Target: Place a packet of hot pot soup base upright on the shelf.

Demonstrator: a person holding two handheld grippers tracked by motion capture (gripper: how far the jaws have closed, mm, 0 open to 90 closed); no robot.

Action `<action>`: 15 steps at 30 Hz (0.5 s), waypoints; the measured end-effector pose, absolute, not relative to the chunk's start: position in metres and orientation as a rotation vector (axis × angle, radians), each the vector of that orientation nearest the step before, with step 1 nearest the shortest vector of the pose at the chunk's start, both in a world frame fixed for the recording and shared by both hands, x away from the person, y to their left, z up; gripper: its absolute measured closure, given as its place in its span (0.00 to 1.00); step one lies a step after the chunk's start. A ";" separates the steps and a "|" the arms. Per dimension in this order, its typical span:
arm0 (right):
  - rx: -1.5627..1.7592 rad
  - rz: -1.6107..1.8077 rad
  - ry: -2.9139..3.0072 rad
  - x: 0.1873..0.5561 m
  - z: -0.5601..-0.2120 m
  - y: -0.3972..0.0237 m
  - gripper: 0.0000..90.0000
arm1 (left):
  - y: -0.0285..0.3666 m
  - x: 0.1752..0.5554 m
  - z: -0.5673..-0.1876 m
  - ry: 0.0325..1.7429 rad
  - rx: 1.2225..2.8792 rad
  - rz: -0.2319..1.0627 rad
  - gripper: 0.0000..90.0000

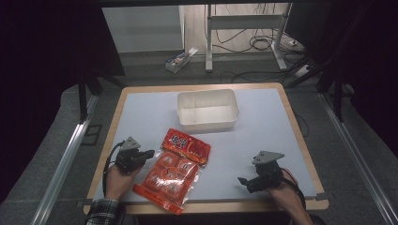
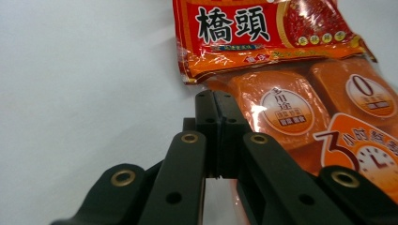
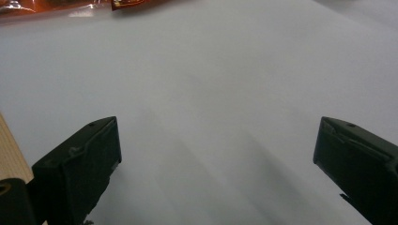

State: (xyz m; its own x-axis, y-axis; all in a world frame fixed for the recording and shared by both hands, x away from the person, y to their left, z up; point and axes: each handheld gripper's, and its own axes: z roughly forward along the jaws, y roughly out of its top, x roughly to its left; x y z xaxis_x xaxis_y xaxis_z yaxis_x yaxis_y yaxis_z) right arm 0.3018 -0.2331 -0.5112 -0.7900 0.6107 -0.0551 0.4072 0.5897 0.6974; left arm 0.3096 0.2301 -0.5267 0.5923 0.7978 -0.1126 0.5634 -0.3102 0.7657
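At the red packet's (image 2: pixel 281 84) left edge, left claw (image 2: pixel 217 101) pinched shut, holding nothing.

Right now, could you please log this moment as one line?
left claw: shut at packet edge | right claw: open, idle | tub: empty

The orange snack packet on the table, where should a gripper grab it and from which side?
Take the snack packet by its thin flat left edge, coming in low from the left. It lies flat, and the blocks inside bulge, so only the rim fits between the fingers.
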 end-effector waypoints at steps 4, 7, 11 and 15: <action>0.843 1.007 2.533 0.303 -0.512 -0.232 0.01 | 0.223 0.315 -0.532 1.082 2.037 0.344 1.00; 0.835 0.997 2.543 0.303 -0.513 -0.230 0.02 | 0.219 0.318 -0.534 1.083 2.052 0.327 1.00; 0.806 0.973 2.574 0.302 -0.516 -0.223 0.02 | 0.210 0.323 -0.537 1.089 2.090 0.339 1.00; 0.791 0.970 2.583 0.301 -0.517 -0.221 0.02 | 0.208 0.326 -0.538 1.096 2.088 0.319 1.00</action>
